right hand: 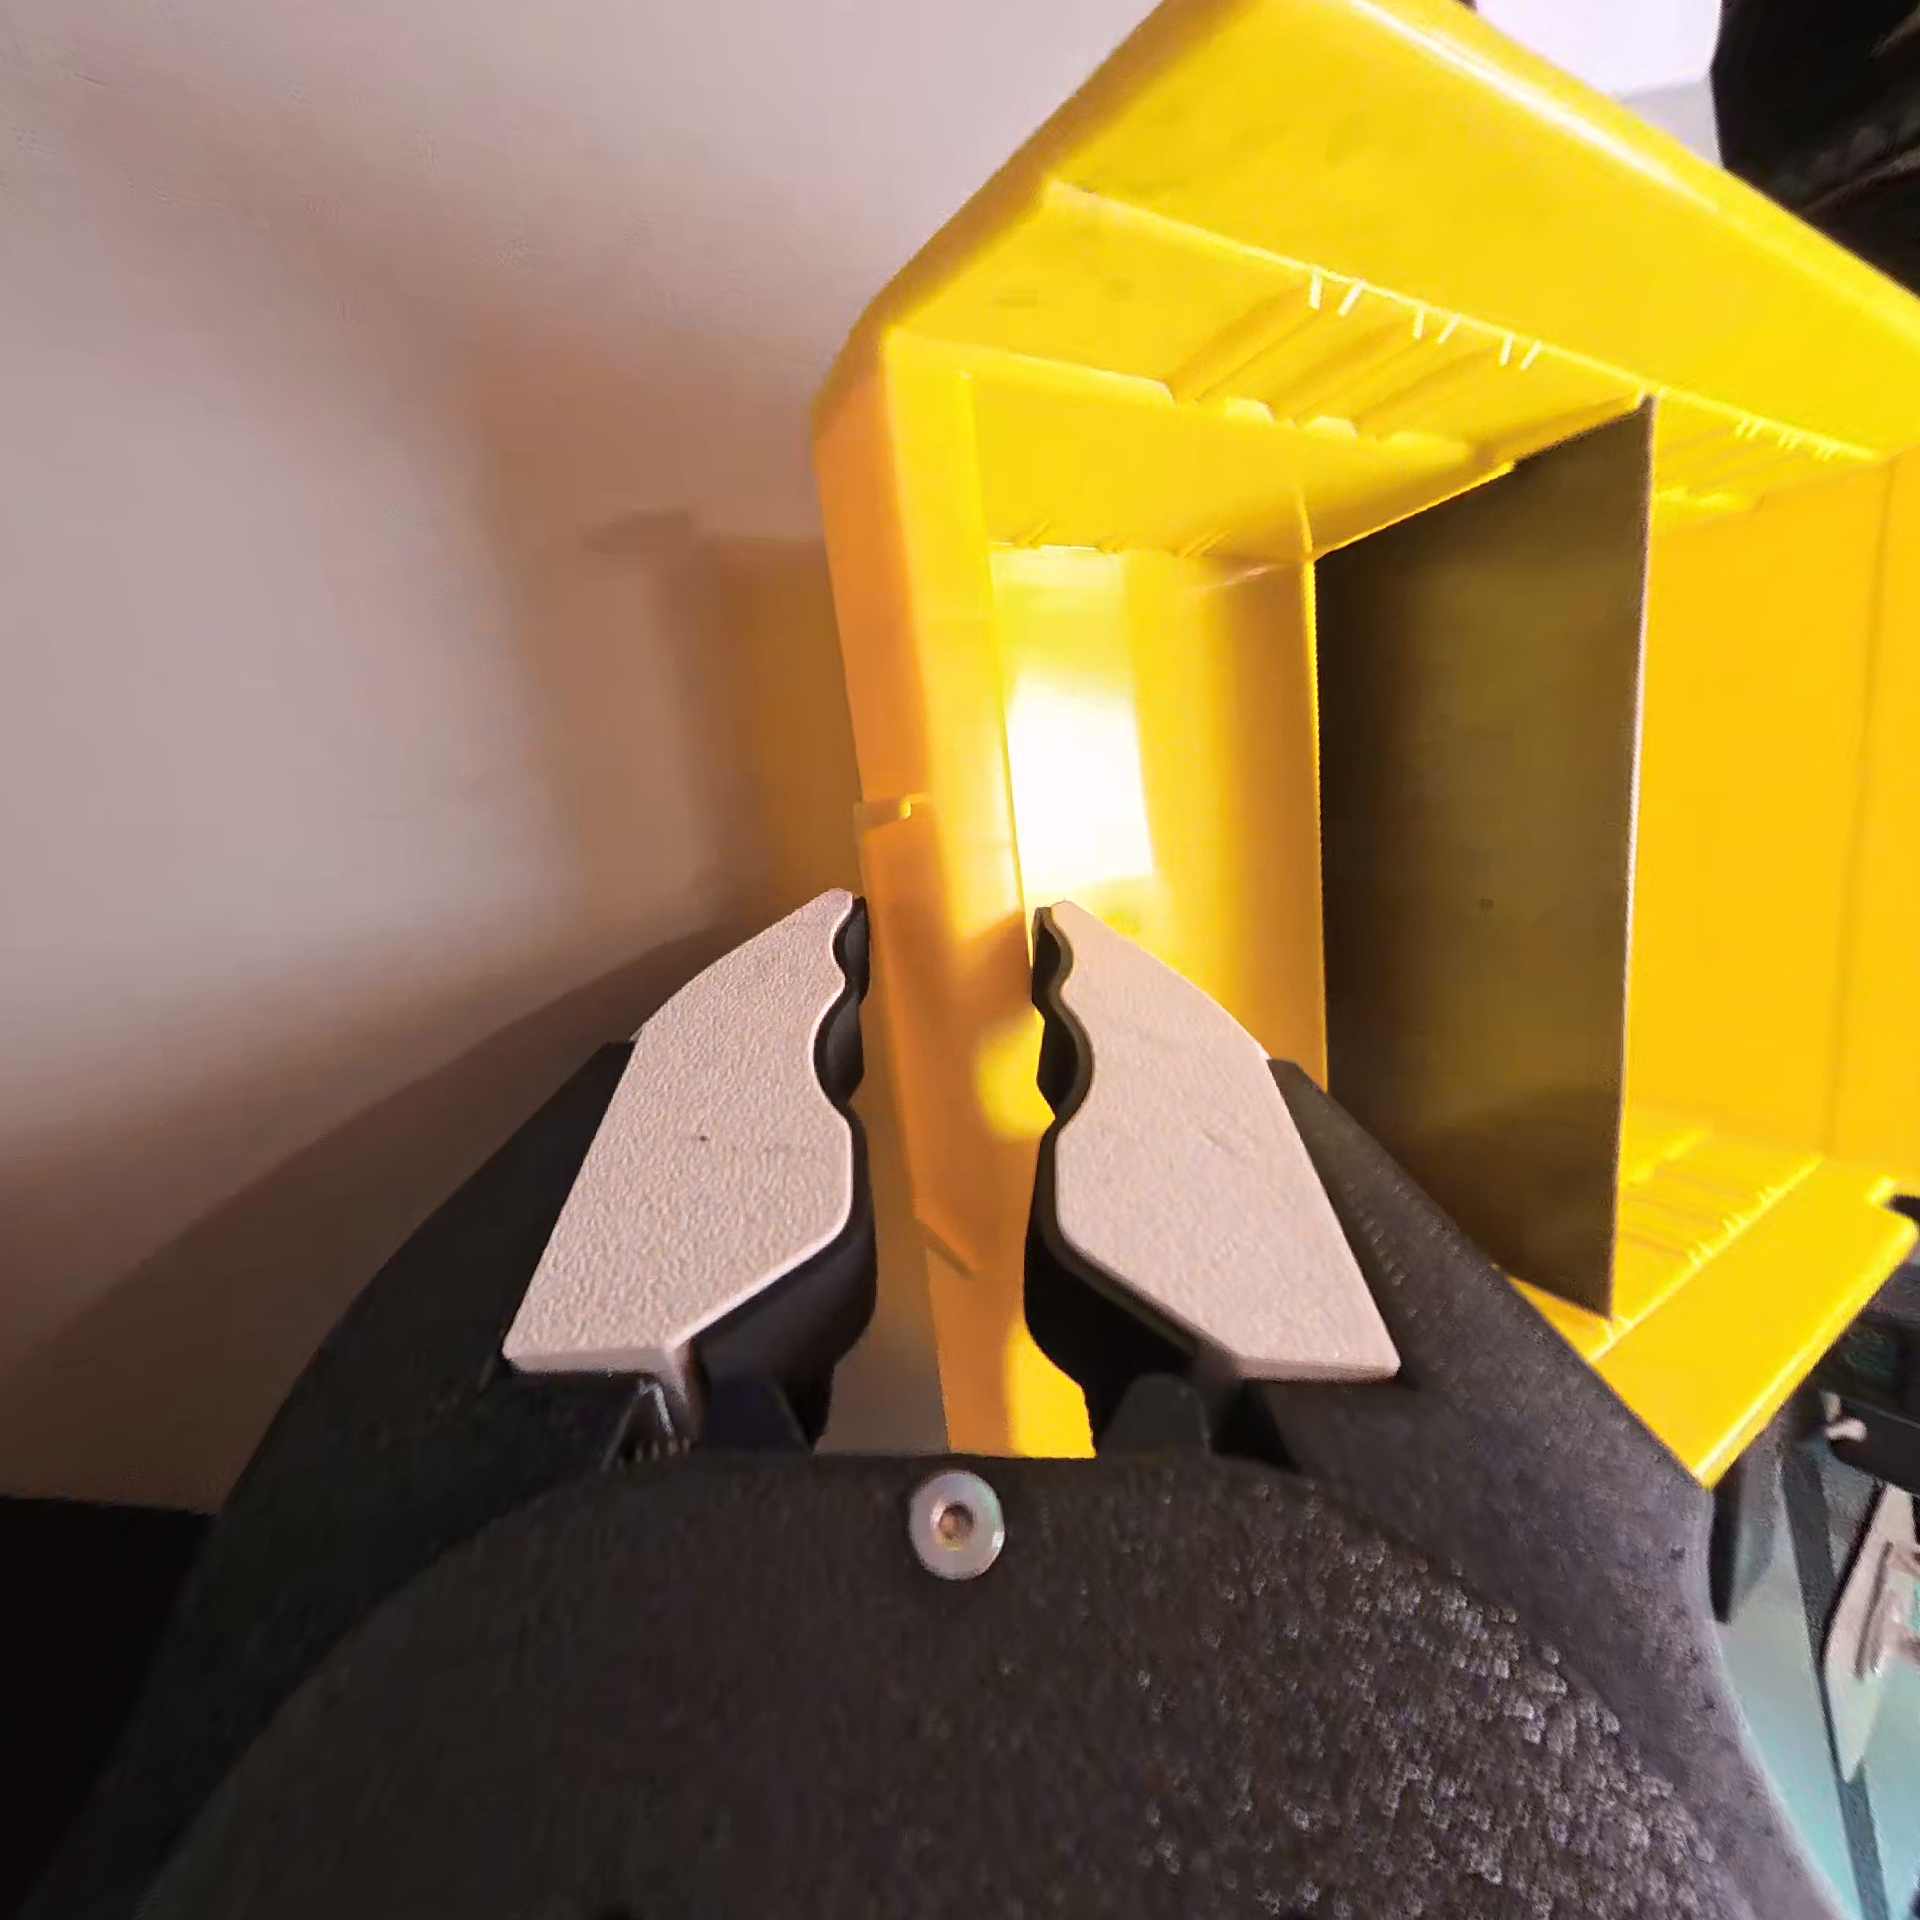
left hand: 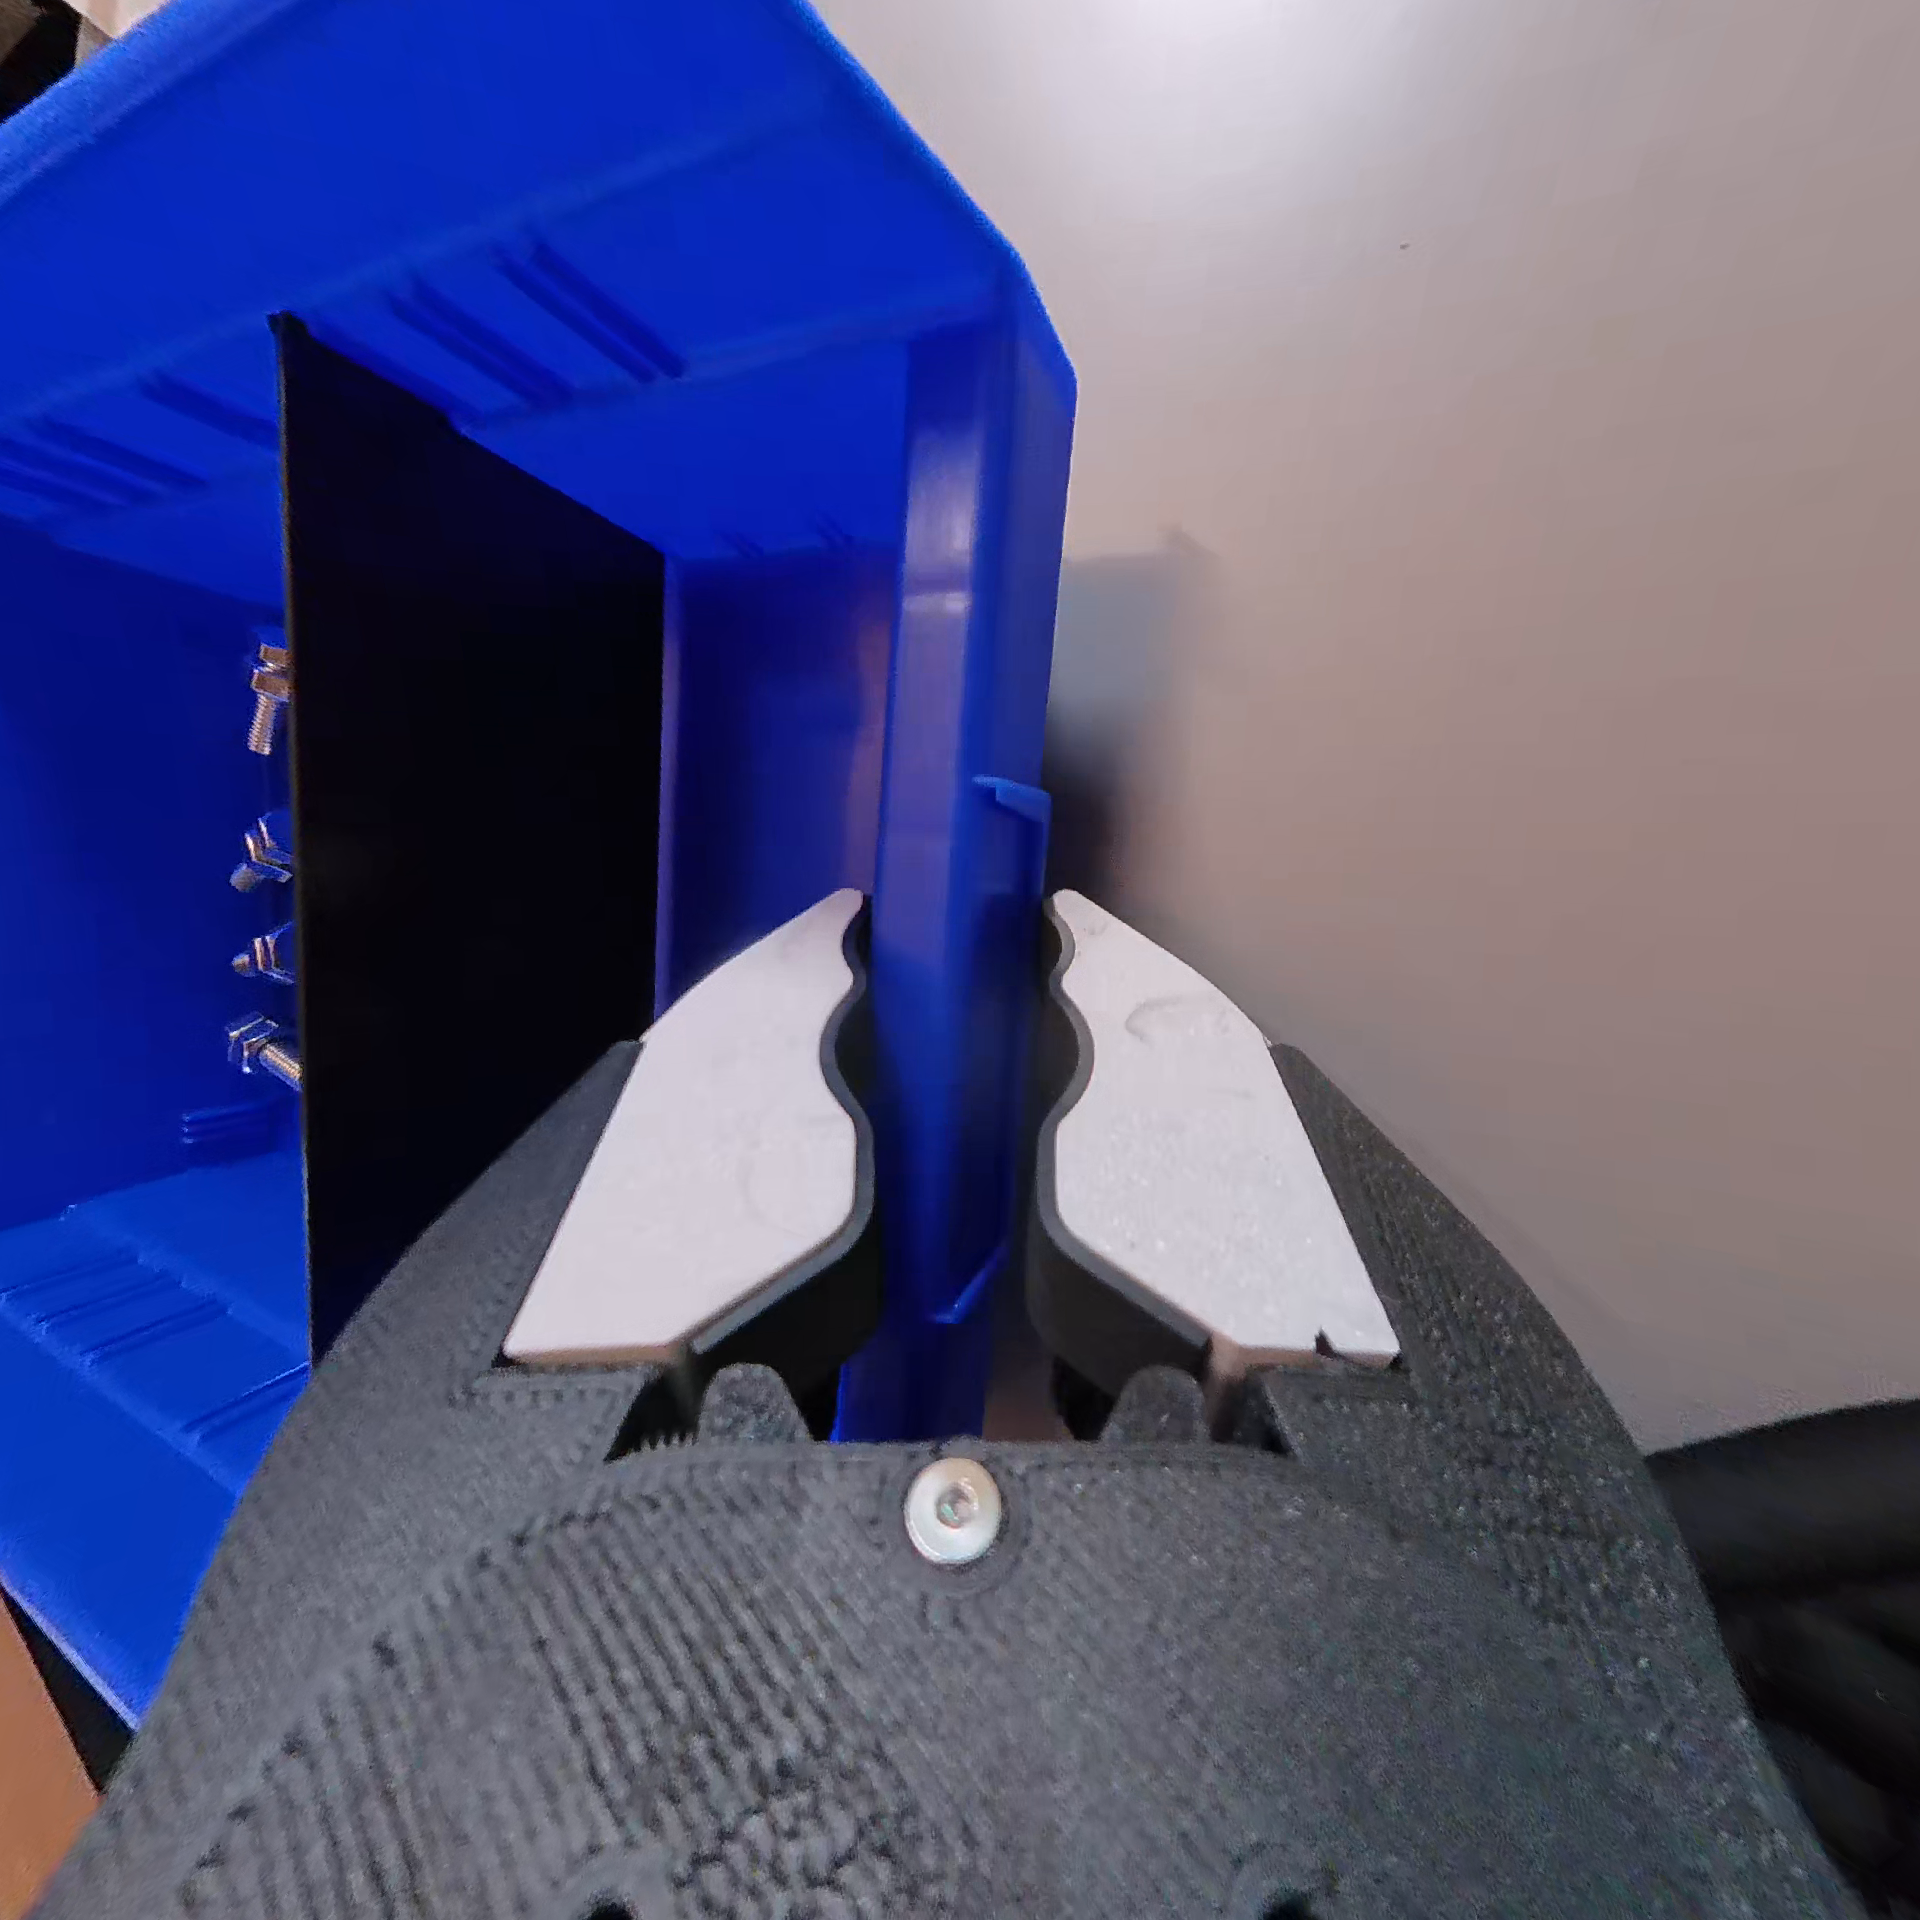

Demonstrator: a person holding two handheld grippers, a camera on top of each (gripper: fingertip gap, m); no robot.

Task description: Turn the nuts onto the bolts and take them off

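We are clamping the left gripper (left hand: 956, 914) on the blue bin's (left hand: 582, 312) side wall and the right gripper (right hand: 948, 914) on the yellow bin's (right hand: 1299, 260) wall, jaws narrowed onto each rim, probably to carry or set both bins. The bolts (left hand: 262, 862), some wearing nuts, are lying inside the blue bin beyond its black divider (left hand: 468, 831); the yellow bin's visible part is showing none.

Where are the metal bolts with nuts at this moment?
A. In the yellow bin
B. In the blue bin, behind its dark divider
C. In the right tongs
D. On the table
B: the small silver metal bolts with nuts show inside the blue plastic bin, past its dark divider panel.
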